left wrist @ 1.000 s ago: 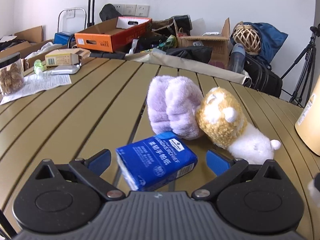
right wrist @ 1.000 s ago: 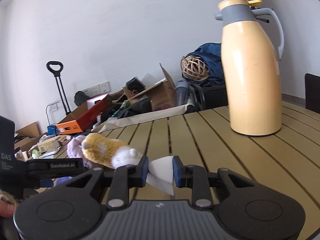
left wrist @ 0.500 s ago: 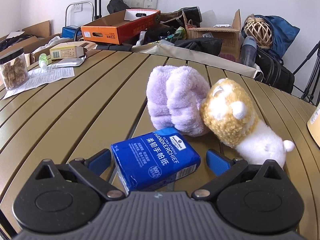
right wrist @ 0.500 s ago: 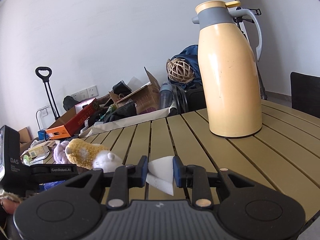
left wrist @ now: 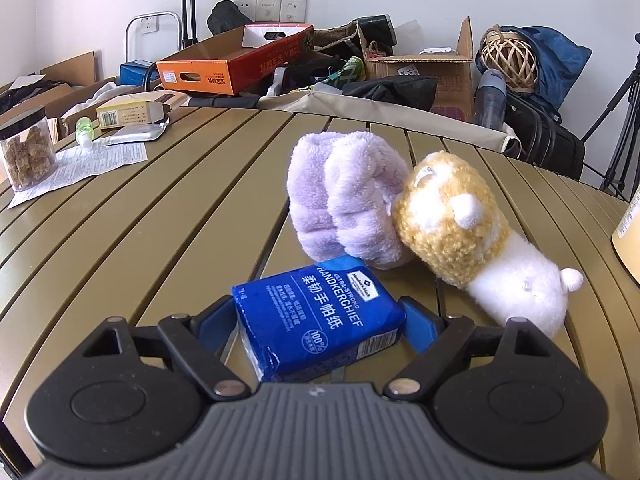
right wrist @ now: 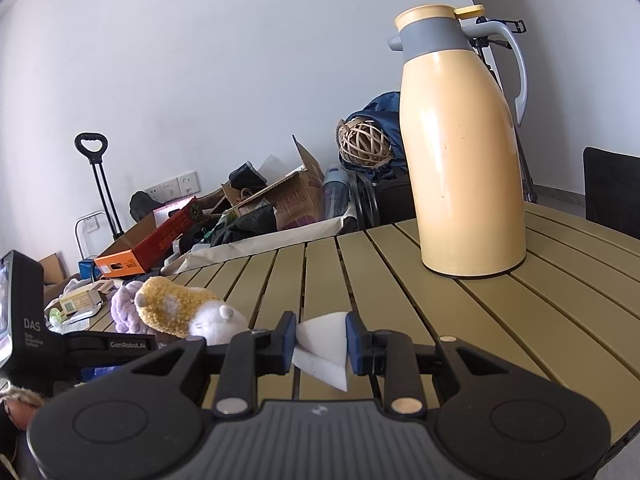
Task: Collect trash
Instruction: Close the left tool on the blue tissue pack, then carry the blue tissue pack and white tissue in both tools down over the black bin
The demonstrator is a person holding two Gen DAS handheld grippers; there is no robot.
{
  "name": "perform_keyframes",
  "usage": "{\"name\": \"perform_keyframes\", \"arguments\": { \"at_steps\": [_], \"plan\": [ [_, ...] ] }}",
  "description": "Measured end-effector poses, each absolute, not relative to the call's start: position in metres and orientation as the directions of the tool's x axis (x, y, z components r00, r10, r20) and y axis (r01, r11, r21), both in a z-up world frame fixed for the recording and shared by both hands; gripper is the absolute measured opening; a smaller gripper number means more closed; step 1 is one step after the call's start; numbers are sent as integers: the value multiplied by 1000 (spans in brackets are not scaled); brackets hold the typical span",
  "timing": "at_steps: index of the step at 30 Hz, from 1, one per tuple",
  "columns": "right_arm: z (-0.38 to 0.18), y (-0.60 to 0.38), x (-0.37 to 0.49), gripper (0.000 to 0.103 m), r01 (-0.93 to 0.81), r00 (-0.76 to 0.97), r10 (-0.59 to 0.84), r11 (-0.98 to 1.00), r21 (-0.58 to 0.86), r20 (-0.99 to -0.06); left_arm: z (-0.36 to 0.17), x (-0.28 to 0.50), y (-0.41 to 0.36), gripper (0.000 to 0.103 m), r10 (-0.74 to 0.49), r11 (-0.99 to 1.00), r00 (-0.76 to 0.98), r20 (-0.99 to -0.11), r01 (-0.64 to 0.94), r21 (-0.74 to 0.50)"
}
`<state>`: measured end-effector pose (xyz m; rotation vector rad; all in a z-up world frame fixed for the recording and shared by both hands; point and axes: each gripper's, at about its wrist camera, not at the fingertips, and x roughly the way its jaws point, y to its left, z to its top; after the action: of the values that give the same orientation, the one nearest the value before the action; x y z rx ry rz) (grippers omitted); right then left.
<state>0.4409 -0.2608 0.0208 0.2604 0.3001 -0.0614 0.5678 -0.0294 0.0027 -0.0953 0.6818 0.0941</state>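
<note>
My left gripper (left wrist: 318,322) has closed its blue pads on both sides of a blue handkerchief tissue pack (left wrist: 316,320) that rests low over the slatted table (left wrist: 160,216). My right gripper (right wrist: 321,340) is shut on a crumpled white tissue (right wrist: 322,344) and holds it above the table (right wrist: 520,320). The left gripper's body (right wrist: 80,344) shows at the left edge of the right wrist view.
A purple plush (left wrist: 344,208) and a yellow-white plush toy (left wrist: 472,240) lie just beyond the tissue pack. A tall yellow thermos (right wrist: 460,152) stands at the right. A snack jar (left wrist: 26,152), papers and a small box (left wrist: 128,114) sit far left. Boxes and bags clutter the floor behind.
The left gripper's pads have closed in from wide apart onto the blue pack. The right gripper with the tissue has shifted left, so the thermos appears further right.
</note>
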Motion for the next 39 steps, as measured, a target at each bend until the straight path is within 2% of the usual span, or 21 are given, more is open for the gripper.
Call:
{"name": "perform_keyframes", "arguments": {
  "at_steps": [18,32,39],
  "plan": [
    [25,-250,429,26,41,960,30,969,245,-277,26,526,-19,87,19,996,824,-566,-63,-58],
    [38,-223,388,26,-36,968,84,979,203,-235,52,451,-5,87,-27,996,861,-508,-18,-82],
    [33,-213,358,26,-60,961,112,977,205,-253,51,402,-1,87,-51,997,864,-501,15,-75]
  ]
}}
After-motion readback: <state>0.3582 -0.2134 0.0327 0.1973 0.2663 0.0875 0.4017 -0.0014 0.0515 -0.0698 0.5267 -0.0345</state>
